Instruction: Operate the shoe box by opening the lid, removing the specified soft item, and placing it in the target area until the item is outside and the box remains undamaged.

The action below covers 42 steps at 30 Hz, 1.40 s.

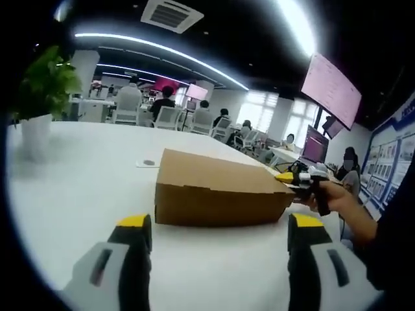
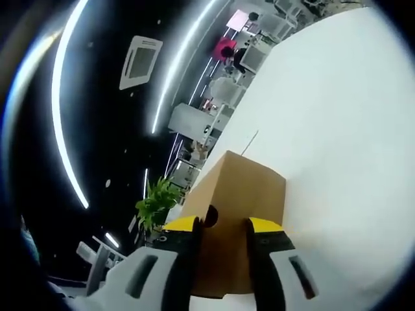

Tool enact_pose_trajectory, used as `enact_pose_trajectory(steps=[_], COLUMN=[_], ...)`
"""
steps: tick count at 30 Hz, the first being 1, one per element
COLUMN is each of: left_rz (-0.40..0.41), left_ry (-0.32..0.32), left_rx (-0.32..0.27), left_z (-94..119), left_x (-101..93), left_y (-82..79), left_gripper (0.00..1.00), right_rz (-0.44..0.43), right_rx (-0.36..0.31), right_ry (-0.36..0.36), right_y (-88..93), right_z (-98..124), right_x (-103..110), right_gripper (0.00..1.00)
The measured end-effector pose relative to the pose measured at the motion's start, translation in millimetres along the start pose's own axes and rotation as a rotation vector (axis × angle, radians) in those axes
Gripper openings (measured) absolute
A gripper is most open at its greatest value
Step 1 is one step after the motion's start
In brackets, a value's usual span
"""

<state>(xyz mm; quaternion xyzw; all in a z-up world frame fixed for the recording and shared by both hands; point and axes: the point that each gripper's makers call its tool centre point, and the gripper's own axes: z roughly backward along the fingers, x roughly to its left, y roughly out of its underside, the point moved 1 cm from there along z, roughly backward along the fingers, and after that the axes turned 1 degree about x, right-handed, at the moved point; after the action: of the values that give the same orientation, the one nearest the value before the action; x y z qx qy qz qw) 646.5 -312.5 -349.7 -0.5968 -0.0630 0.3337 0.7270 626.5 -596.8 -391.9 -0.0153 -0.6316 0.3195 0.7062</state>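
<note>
My left gripper (image 1: 220, 236) hangs wide open over the white desk (image 1: 84, 188), its yellow-tipped jaws spread well apart and touching nothing, with the shoe box (image 1: 214, 194) sitting just beyond them. In the left gripper view my right gripper (image 1: 305, 181) meets the box at its right end, with my hand (image 1: 343, 197) behind it. In the right gripper view that right gripper (image 2: 224, 227) has its jaws set narrowly, one on either side of the box's end flap (image 2: 224, 259); I cannot tell whether the jaws actually press the cardboard. The shoe box is plain brown cardboard, long and low, and it lies flat on the desk well in from the desk's edges. Its lid is down, with a seam running along the long side, so nothing inside it can be seen. A small round hole (image 2: 211, 217) marks the end facing my right gripper. Near the desk's far left corner stands a potted plant (image 1: 42, 97) in a white pot, well apart from the box.
</note>
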Motion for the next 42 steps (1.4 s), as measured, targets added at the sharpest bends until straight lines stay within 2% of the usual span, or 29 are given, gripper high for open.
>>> enact_pose_trajectory(steps=[9,17,24,29,34,42], left_rz=[0.06,0.039,0.005,0.022,0.075,0.099], left_ry=[0.002,0.012,0.005,0.019,0.046,0.04], left_rx=[0.004,-0.006,-0.005,-0.002,0.011,0.015], left_z=[-7,-16,-24,-33,-44,-56], left_x=[12.6,17.8,27.7,36.8,50.6,65.6], left_y=[-10.0,-27.9,-36.1,-36.7,-35.9,-39.0], left_gripper=[0.85,0.85,0.84,0.81,0.79,0.79], right_rz=[-0.002,-0.005,0.0,0.005,0.005,0.011], right_rx=[0.001,0.001,-0.001,-0.002,-0.005,-0.013], right_ry=[-0.009,-0.018,-0.016,-0.016,-0.018,-0.017], right_y=[-1.0,-0.9,-1.1,-2.2,-1.4,-2.9], right_z=[0,0,0,-1,-1,-1], right_x=[-1,-1,-2,-3,-3,-4], right_gripper=[0.29,0.29,0.29,0.29,0.29,0.29])
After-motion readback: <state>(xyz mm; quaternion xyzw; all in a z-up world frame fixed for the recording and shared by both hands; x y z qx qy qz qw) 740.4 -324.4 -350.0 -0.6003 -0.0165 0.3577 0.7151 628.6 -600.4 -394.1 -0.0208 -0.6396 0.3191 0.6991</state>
